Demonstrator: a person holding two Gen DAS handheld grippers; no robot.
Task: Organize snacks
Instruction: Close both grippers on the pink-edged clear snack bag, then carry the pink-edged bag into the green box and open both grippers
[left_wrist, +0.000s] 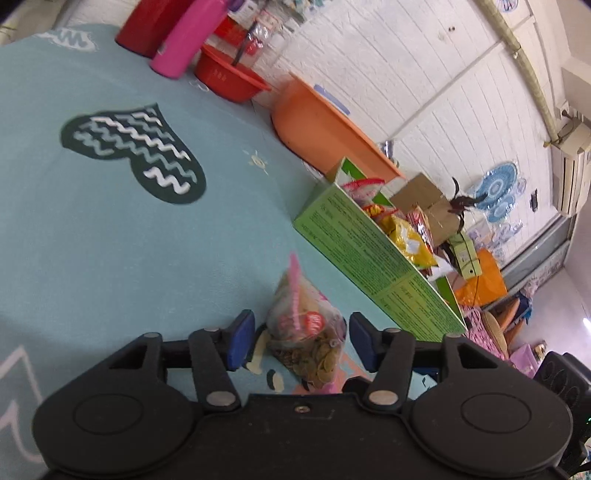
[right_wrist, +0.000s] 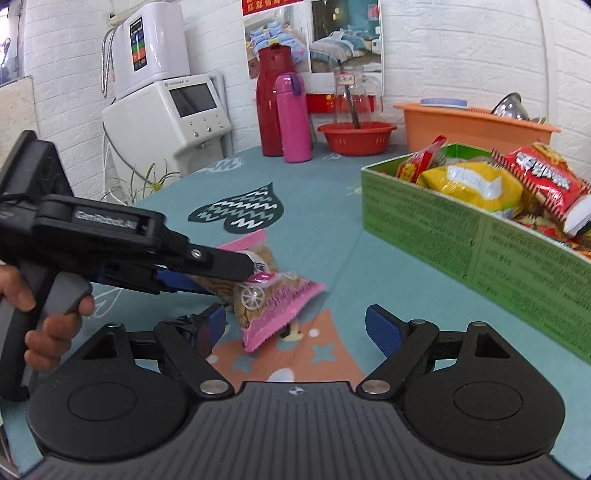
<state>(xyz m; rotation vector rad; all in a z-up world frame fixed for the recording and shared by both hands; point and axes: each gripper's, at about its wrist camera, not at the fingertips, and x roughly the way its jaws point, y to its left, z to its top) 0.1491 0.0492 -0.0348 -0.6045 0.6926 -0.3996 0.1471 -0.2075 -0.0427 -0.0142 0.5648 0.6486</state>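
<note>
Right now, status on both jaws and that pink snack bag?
Left gripper jaws open, astride the pink snack bag, pads not pressing. Right gripper open, empty. Bag on the tablecloth; green snack box alongside, path clear.

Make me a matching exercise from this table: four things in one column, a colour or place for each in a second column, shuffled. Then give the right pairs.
Things:
1. snack bag
2. box
3. bottle
4. yellow packet

Descriptions:
A. standing upright near the wall, beside the tall red flask
B. green, open at the top
C. lying inside the box among other snacks
D. pink-edged, lying on the tablecloth between the open fingers of the left gripper

Pairs: 1-D, 2-B, 3-A, 4-C
</note>
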